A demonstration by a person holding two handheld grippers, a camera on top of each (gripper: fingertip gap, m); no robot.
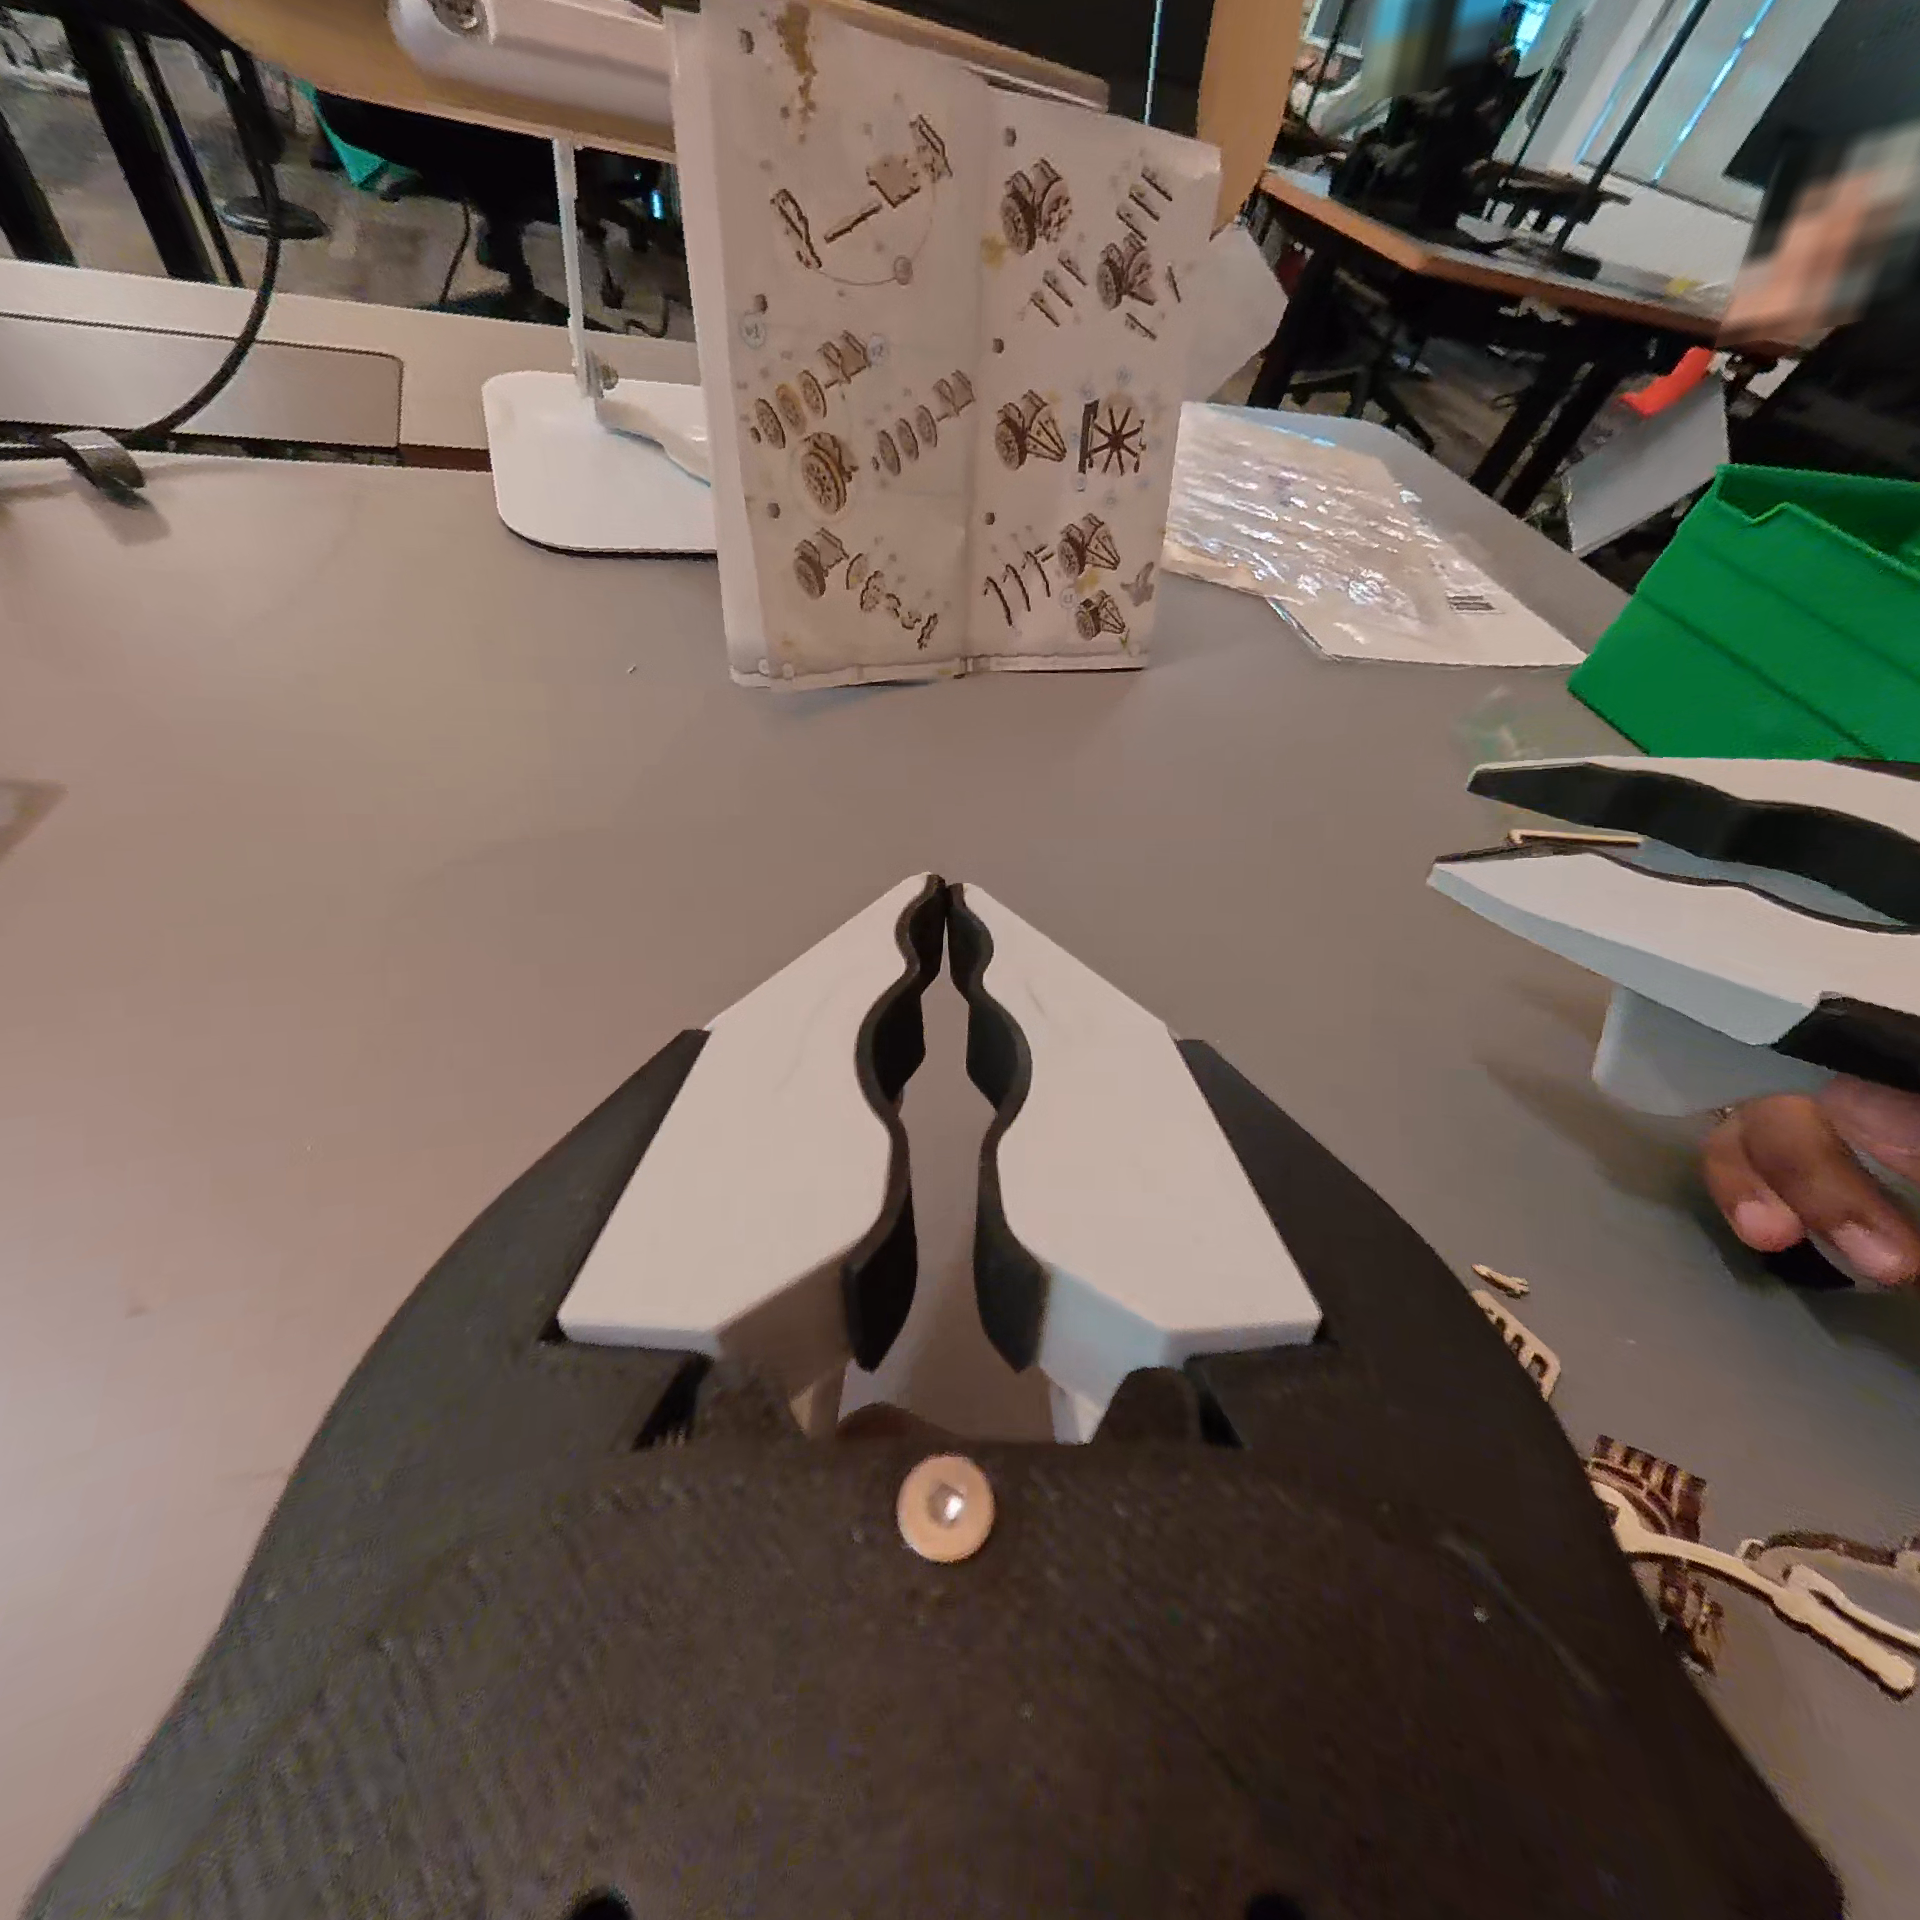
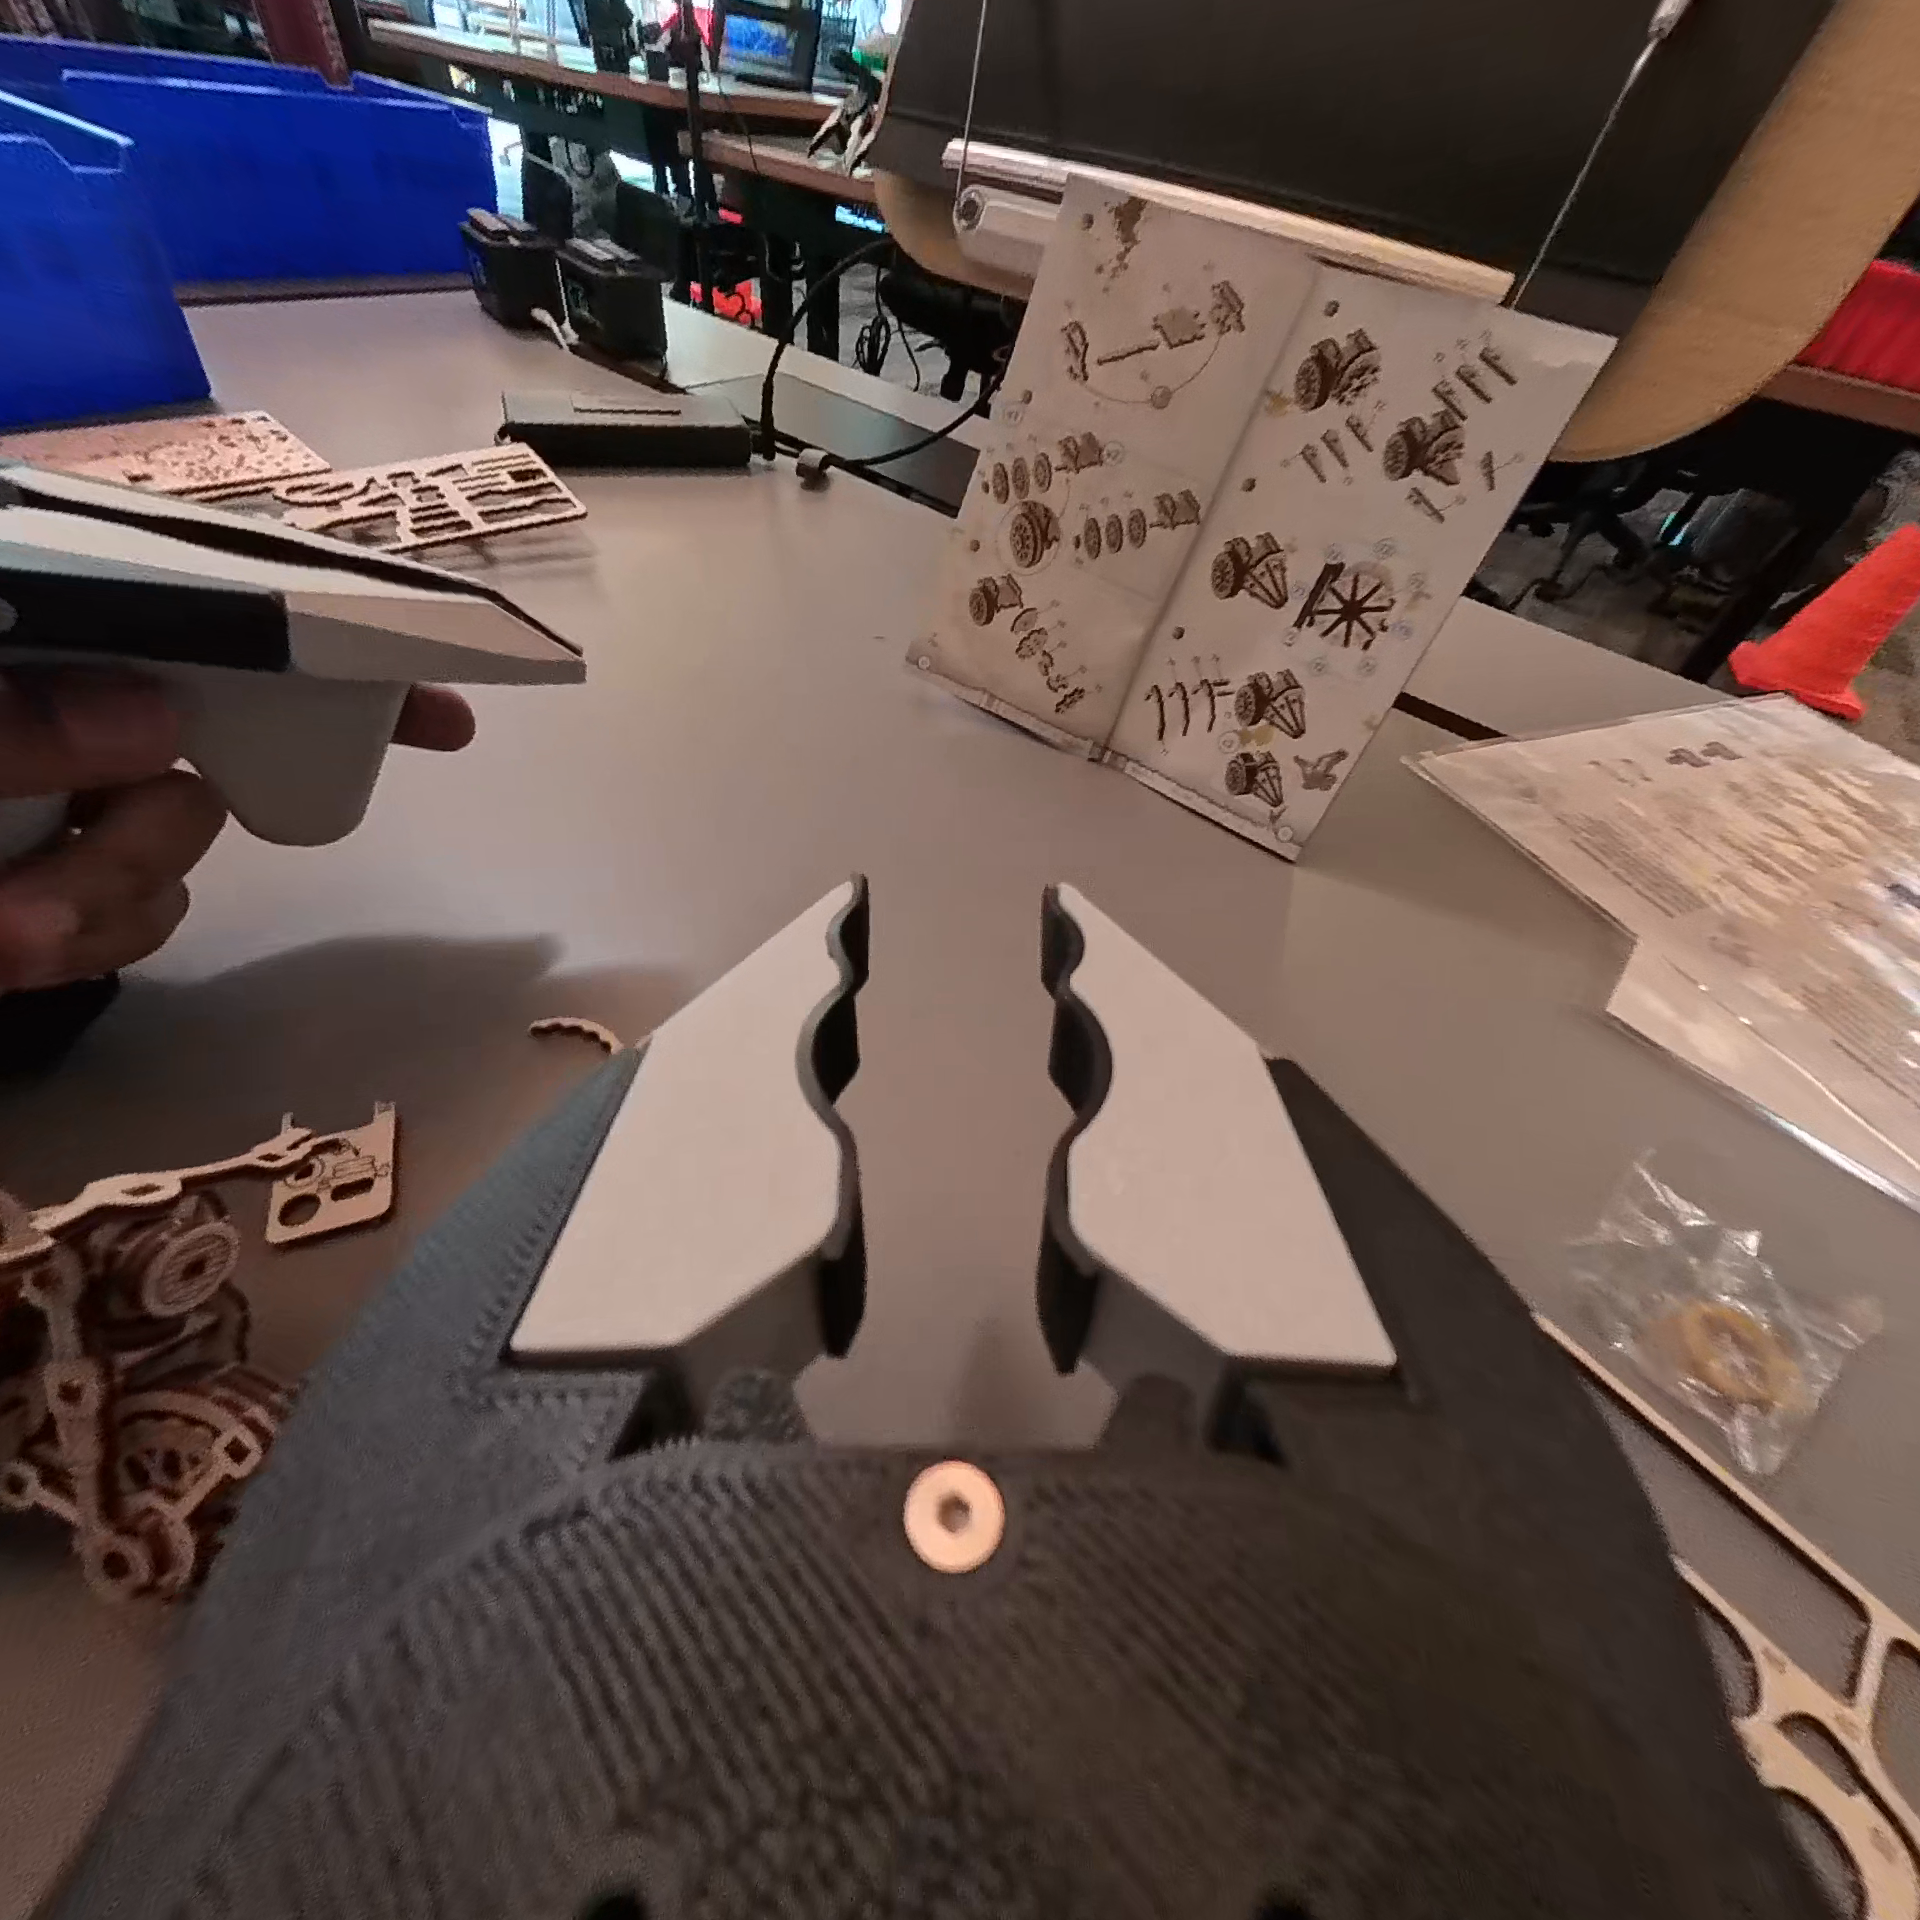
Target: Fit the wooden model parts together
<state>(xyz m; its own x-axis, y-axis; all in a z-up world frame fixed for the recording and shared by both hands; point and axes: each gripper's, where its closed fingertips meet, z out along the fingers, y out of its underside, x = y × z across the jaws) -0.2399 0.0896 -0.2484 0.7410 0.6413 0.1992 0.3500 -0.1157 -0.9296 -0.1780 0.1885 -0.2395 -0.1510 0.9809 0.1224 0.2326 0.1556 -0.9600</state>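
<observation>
My left gripper [image 1: 940, 888] is shut and empty, held above bare grey table; it also shows at the left of the right wrist view [image 2: 551, 649], in a person's hand. My right gripper [image 2: 954, 904] is open with nothing between its fingers; it shows at the right of the left wrist view [image 1: 1455, 831]. A thin wooden strip [image 1: 1569, 836] shows by its tips there; I cannot tell if it touches them. A partly built wooden model [image 2: 125, 1351] lies on the table to the left of my right gripper, also in the left wrist view [image 1: 1652, 1507]. Loose flat wooden parts [image 2: 332, 1174] lie beside it.
An instruction sheet [image 1: 935, 416] stands upright straight ahead, against a white lamp base [image 1: 592, 468]. Punched wooden sheets [image 2: 447, 499] lie at the far left. A green bin [image 1: 1766, 644], plastic bags [image 2: 1714, 1340] and a wooden frame sheet [image 2: 1818, 1714] are on the right. The grippers' ends are close to 12 cm from one another.
</observation>
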